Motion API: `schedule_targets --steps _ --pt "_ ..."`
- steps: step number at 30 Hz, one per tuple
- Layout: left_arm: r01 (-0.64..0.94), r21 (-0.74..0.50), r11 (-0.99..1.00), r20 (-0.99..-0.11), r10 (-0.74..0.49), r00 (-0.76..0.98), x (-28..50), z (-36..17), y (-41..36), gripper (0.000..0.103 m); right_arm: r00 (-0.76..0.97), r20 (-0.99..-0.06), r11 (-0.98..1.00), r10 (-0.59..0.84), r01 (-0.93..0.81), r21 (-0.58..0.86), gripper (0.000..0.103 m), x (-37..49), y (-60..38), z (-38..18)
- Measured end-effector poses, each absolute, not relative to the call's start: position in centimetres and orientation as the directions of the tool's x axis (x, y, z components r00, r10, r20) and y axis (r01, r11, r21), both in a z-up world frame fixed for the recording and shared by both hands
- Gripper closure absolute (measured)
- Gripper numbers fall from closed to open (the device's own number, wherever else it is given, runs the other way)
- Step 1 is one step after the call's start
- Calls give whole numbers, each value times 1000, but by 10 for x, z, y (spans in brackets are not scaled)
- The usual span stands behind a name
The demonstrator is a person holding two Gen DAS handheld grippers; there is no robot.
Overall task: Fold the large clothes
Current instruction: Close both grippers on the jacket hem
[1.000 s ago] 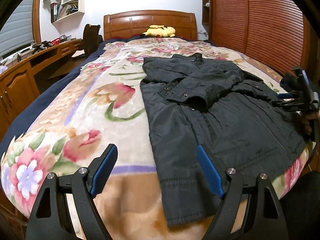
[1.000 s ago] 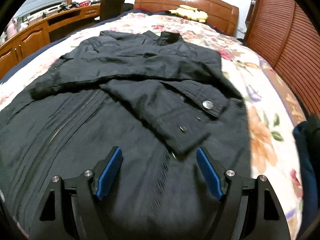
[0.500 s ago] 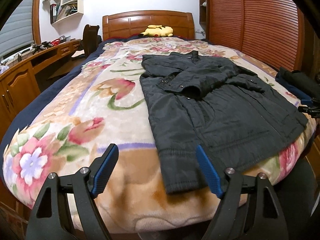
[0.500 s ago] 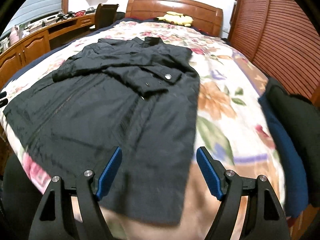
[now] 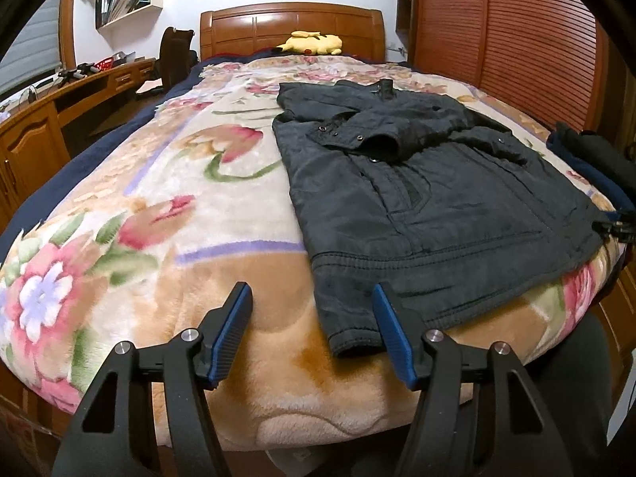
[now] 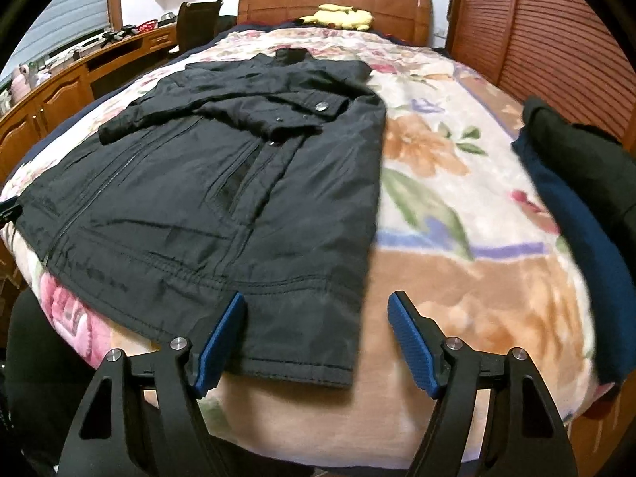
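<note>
Since a second ago both claws have drawn back from the black jacket toward the foot of the bed, so that the whole garment now shows in each view. The jacket lies flat on the floral blanket, collar toward the wooden headboard, both sleeves folded across its chest, its hem hanging slightly over the foot edge of the bed. The left claw hovers off that edge with its blue pads spread wide and nothing between them, its right pad just in front of the jacket's near hem corner. The right claw is likewise wide open and empty, over the hem's other corner. A pile of dark clothes sits at the blanket's right edge, and a yellow plush toy rests against the headboard.
</note>
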State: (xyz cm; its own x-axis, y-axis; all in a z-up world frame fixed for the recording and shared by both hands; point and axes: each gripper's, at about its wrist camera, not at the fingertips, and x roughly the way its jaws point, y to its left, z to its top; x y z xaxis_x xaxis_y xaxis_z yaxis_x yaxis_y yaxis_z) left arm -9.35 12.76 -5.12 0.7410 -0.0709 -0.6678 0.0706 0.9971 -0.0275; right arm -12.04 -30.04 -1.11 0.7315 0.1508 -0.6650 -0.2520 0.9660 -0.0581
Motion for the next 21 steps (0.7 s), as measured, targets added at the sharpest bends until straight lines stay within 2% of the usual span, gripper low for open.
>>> schedule_targets --steps 7,14,15,17,19,20,21 --pt "117 -55 992 -676 -123 726 -95 -49 120 69 731 -658 960 182 -278 -43 43 -123 -301 -14" --pt "133 -64 989 -687 -140 713 -95 -49 115 71 727 -657 959 199 -282 -20 47 -124 -306 -17" --pt "136 -61 989 -686 -140 714 -94 -49 116 73 726 -658 960 199 -280 -18 47 -126 -305 -17" --pt "131 -53 990 -683 -132 719 -95 -48 115 85 723 -661 961 200 -277 -13 47 -124 -303 -17" --pt "133 -56 990 -680 -135 720 -94 -45 115 90 722 -662 960 202 -278 -11 47 -123 -303 -18" --pt "135 -53 989 -677 -135 723 -95 -42 113 93 723 -660 960 203 -281 -12 48 -123 -303 -17" --pt "138 -50 989 -672 -135 728 -97 -40 111 94 723 -657 956 215 -293 -10 56 -123 -303 -17"
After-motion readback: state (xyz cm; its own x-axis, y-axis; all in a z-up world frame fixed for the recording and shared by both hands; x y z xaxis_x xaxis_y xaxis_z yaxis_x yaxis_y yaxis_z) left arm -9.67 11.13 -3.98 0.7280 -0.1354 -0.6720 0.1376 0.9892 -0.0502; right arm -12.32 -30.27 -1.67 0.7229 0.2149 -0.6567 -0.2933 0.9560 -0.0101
